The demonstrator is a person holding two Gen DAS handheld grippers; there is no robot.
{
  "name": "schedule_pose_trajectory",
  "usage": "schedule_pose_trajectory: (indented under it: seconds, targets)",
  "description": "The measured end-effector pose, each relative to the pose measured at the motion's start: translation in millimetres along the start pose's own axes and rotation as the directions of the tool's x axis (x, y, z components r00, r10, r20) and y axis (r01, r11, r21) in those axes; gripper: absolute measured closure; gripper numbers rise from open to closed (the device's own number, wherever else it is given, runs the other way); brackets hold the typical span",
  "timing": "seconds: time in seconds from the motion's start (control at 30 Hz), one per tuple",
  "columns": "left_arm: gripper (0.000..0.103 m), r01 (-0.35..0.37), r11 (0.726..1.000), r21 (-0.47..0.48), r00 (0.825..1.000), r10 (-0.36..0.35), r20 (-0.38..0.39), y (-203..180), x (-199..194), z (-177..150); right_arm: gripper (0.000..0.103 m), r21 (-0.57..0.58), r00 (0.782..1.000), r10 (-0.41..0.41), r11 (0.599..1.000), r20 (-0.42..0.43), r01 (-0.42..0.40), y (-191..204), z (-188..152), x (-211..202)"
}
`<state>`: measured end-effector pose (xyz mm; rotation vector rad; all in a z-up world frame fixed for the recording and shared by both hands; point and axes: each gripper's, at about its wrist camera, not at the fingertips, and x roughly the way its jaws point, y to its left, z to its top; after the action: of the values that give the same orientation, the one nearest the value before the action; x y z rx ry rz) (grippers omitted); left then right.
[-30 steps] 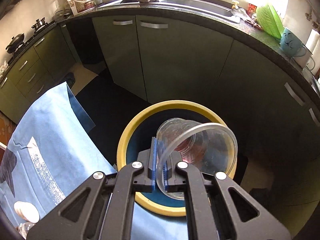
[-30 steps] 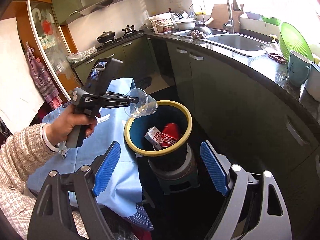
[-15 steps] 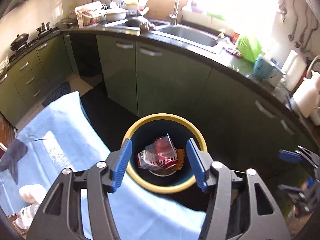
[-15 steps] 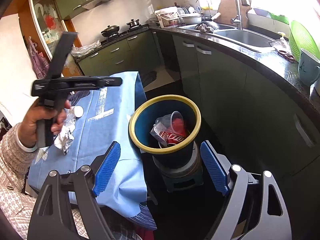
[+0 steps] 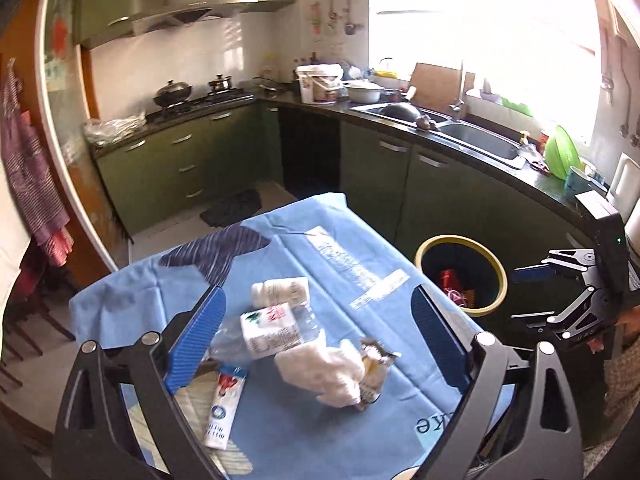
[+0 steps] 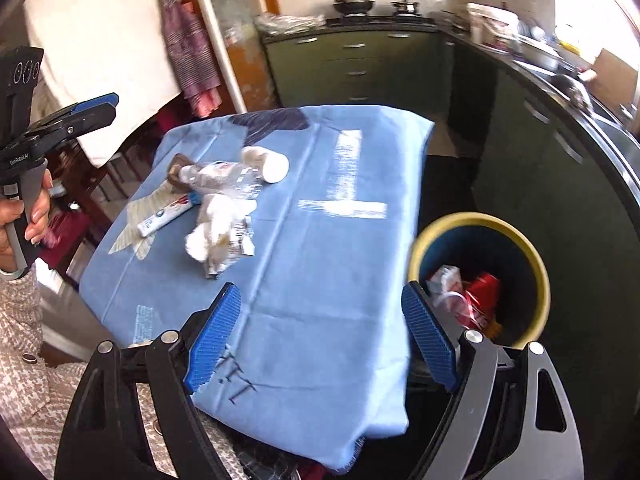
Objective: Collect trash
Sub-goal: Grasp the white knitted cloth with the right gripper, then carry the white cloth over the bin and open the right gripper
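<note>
Gone is the clear cup from our left gripper: a second ago it was pinched over the bin, and now the jaws stand wide apart with nothing between them, swung round over the blue tablecloth. Our right gripper is spread wide too, holding nothing, and its view has turned from the bin toward the table.

Between the left jaws and just ahead of them lies the remaining trash. A white carton sits nearest the left-hand pad, lying across a crushed clear bottle. Beyond it we see a small white bottle on its side. Closer in, toward the middle of the gap, a crumpled white tissue lies touching a torn wrapper on its right. Low by the left-hand pad a white tube lies on the cloth.

From the right wrist view the same heap sits beyond the left-hand pad, well ahead of the jaws; that picture is blurred, so we can only make out the tissue and the tube there.

Off past the right-hand pad of each gripper stands the yellow-rimmed bin, beside the table edge. Inside it we can see a red can and the clear cup lying among the rest.
</note>
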<state>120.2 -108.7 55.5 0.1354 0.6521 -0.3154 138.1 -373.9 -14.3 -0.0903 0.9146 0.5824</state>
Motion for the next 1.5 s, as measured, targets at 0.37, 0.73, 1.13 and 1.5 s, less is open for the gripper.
schedule_pose_trajectory:
  seconds: [0.37, 0.73, 1.13, 1.5]
  targets:
    - [0.014, -0.035, 0.991, -0.129, 0.999, 0.035, -0.002, 64.9, -28.5, -59.1, 0.021, -0.219, 0.971, 0.017, 0.973, -0.24, -0.071, 105.7, 84.7, 136.8]
    - [0.014, -0.019, 0.989, -0.147, 1.0, 0.017, -0.017, 81.3, -29.1, -75.1, 0.032, -0.285, 0.918, -0.102, 0.958, -0.383, -0.013, 124.2, 73.1, 207.3]
    - [0.014, -0.014, 0.989, -0.15, 0.999, 0.009, -0.032, 79.9, -26.1, -80.5, 0.093, -0.214, 0.967, 0.027, 0.973, -0.253, -0.083, 125.4, 88.3, 146.7]
    - [0.013, -0.001, 0.992, -0.125, 0.999, -0.003, -0.032, 66.1, -27.0, -80.4, 0.093, -0.074, 1.0, -0.012, 0.997, -0.026, 0.01, 60.7, 104.1, 29.7]
